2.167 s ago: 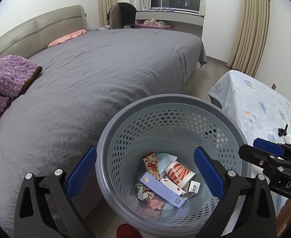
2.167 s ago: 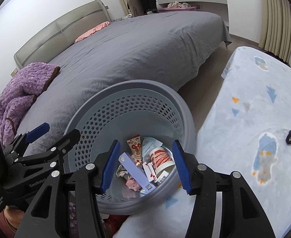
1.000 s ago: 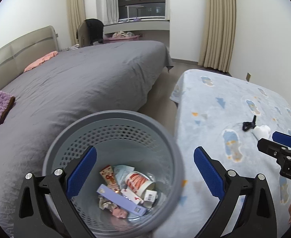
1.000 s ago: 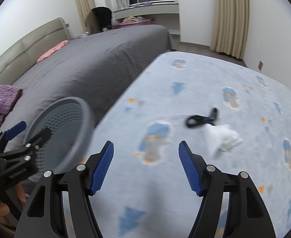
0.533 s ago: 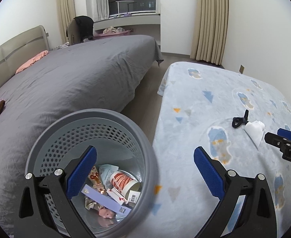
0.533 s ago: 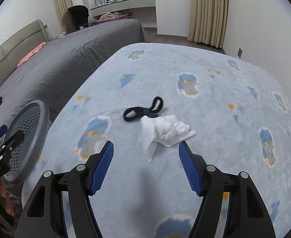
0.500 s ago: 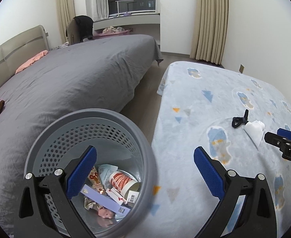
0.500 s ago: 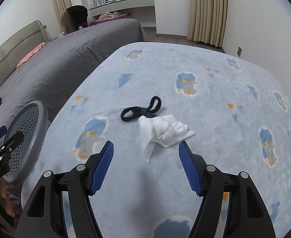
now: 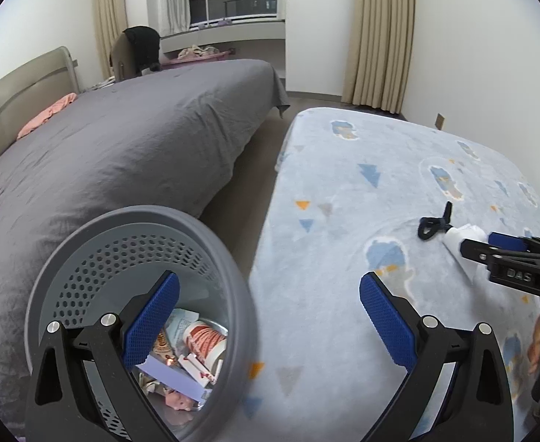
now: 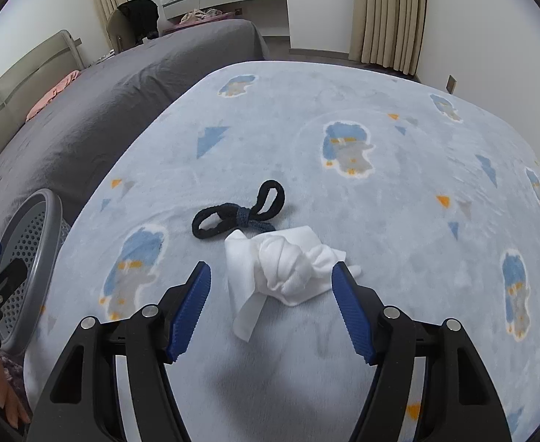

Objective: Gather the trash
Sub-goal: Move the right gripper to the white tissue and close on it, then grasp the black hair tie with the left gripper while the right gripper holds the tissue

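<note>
Partly done, by the look of it: several wrappers, a cup and a slim box already lying in the grey perforated basket [image 9: 229,258], held beside the near left edge of the small bed with the pale blue patterned blanket [image 10: 398,191]. Left to collect: the crumpled white tissue [image 10: 288,269] near the middle of that blanket, touching the black hair tie [image 10: 240,213] just behind it; hard to judge whether the tie counts as trash.

Right gripper [image 10: 271,302] with jaws open and empty, straddling the tissue without pressing it. Left gripper [image 9: 268,318] likewise open, holding nothing, jaws over the basket rim and blanket edge.

Against the view half a second back: tissue larger and lower between the right jaws, so closer; basket slid further left.
</note>
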Demonstrator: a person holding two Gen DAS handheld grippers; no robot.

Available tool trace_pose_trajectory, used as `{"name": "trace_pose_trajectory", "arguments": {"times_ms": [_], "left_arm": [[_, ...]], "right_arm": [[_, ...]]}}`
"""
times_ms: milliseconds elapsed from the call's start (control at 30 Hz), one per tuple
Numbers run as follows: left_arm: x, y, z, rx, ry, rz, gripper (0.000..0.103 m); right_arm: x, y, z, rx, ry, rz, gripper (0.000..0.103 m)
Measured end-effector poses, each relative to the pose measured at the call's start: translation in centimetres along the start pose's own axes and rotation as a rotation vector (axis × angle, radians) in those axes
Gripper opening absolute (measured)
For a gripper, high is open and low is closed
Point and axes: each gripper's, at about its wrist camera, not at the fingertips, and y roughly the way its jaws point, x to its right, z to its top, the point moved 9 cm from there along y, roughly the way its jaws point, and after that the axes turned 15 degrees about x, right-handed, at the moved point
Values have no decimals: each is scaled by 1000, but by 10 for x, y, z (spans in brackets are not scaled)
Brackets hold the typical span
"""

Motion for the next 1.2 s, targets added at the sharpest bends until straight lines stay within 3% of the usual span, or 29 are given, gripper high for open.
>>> {"name": "trace_pose_trajectory", "arguments": {"times_ms": [333,400,467,567,867,1200], "left_arm": [[20,-1,3,14,49,-29,96],[22,0,4,15,52,-29,96],[23,1,3,13,54,-27,96],[26,4,1,0,51,-35,96],[42,8,0,-13,56,-61,96],[85,18,16,3,65,-122,96]], "right_arm": [[0,17,-5,-11,-49,-29,65],[-2,17,-5,-5,-65,-34,59],[-2,17,-5,-1,-78,-36,46],[-3,13,-4,8,-77,-26,39],[12,-18,4,30,-2,-12,38],[70,-60,3,49,63,-67,38]]}}
